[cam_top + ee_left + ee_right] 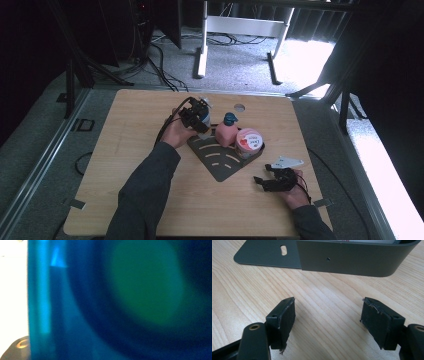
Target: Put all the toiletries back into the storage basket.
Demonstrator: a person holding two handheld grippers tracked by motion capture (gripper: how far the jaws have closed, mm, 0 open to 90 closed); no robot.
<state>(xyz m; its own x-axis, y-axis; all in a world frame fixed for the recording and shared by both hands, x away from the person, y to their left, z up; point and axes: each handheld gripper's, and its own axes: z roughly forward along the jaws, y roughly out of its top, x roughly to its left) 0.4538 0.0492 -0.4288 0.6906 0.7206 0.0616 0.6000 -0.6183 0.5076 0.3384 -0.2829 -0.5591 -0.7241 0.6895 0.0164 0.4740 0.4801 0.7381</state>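
Note:
My left gripper is at the back corner of a dark slotted corner tray, its jaws closed around a see-through bottle. Up close in the left gripper view, the bottle is a blue, blurred wall with a green patch. A pink bottle with a teal cap and a round tub with a pink-and-white lid stand in the tray. My right gripper rests near the table's front right. Its jaws stand open over bare wood and face the tray's wall.
The wooden table has a small round hole near its far edge. Beyond it on the grey floor are cables and a white desk frame. Dark stands flank both sides of the table.

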